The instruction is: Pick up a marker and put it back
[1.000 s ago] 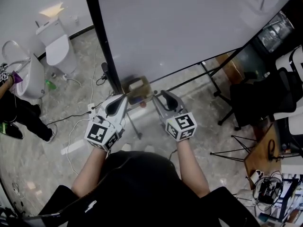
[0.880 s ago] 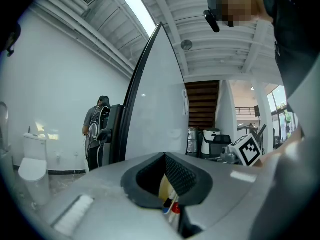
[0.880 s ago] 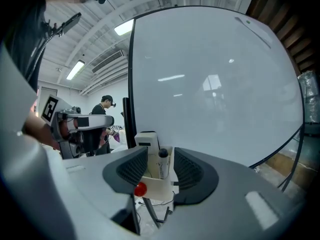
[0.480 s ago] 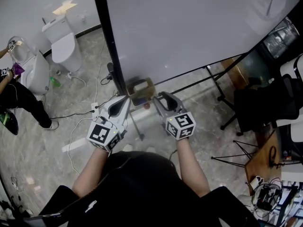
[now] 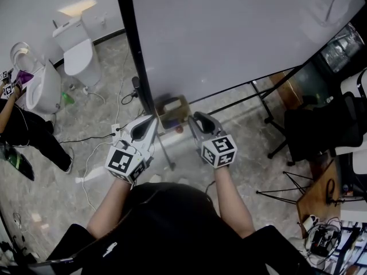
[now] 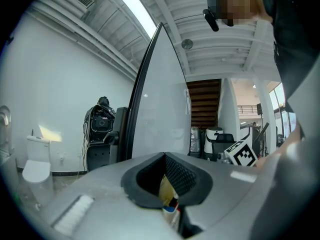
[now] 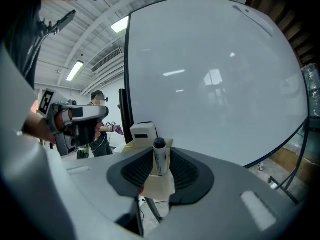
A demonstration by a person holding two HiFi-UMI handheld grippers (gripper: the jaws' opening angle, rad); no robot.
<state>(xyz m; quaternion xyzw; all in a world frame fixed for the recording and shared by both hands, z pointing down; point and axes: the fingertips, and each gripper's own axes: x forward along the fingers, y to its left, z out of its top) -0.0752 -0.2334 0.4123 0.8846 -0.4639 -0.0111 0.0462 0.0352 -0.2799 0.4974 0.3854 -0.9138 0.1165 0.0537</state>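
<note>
Right gripper point(image 7: 160, 153) jaws have just closed further, pinching the white black-capped marker point(image 7: 159, 160): long axis upright, cap up. Left gripper point(image 6: 165, 178) jaws slightly apart.

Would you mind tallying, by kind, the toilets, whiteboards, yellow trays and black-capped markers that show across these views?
Toilets: 2
Whiteboard: 1
Yellow tray: 1
Black-capped marker: 1
Total: 5
</note>
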